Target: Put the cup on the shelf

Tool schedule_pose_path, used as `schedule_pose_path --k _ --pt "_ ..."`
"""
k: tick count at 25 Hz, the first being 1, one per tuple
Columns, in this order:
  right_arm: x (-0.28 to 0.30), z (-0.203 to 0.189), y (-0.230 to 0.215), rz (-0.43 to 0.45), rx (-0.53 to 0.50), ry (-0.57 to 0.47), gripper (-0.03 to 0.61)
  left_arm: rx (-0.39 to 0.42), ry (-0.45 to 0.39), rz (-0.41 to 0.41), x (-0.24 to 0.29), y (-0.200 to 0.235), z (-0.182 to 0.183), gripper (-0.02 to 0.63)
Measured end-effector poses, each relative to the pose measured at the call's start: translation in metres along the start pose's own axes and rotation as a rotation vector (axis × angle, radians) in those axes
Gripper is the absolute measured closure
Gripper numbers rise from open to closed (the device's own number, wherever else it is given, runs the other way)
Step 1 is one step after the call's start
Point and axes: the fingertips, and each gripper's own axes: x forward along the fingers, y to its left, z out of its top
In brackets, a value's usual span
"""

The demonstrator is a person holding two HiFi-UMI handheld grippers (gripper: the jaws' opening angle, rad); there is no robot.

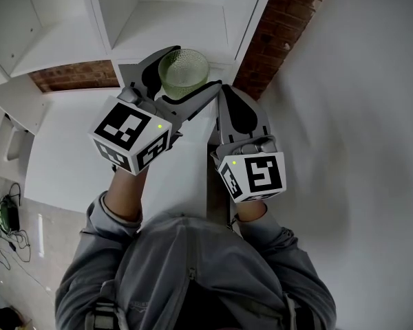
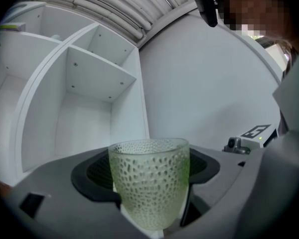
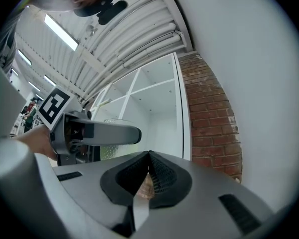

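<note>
A pale green, dimpled glass cup (image 1: pixel 184 73) stands upright between the jaws of my left gripper (image 1: pixel 187 81), which is shut on its sides. In the left gripper view the cup (image 2: pixel 148 183) fills the gap between the black pads. It hangs just in front of the white shelf unit (image 1: pixel 172 26), at the edge of an empty compartment (image 2: pixel 84 118). My right gripper (image 1: pixel 226 91) sits close beside it on the right, shut with nothing in it; its jaws meet in the right gripper view (image 3: pixel 148 156).
A brick wall (image 1: pixel 282 26) runs beside the shelf's right side panel, with a plain white wall (image 1: pixel 358 115) further right. More open white compartments (image 1: pixel 41 33) lie to the left. Cables lie on the floor (image 1: pixel 7 225) at lower left.
</note>
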Motion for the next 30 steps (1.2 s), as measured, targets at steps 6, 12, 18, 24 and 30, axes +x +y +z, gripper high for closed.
schedule_pose_path --k 6,12,18,24,30 --pt "0.007 0.016 -0.011 -0.007 -0.017 -0.033 0.551 0.0 -0.021 -0.02 0.014 0.007 0.018 0.221" --pt "0.012 0.025 -0.023 -0.012 -0.029 -0.053 0.551 0.009 -0.022 -0.025 0.029 0.013 0.029 0.221" --pt "0.018 0.029 -0.031 -0.017 -0.044 -0.057 0.552 0.009 -0.025 -0.033 0.044 0.023 0.039 0.221" --pt "0.022 0.027 -0.04 -0.02 -0.039 -0.051 0.551 0.035 -0.017 -0.027 0.062 0.032 0.045 0.221" --pt "0.025 0.024 -0.044 -0.013 -0.037 -0.046 0.551 0.034 -0.008 -0.005 0.077 0.045 0.044 0.221"
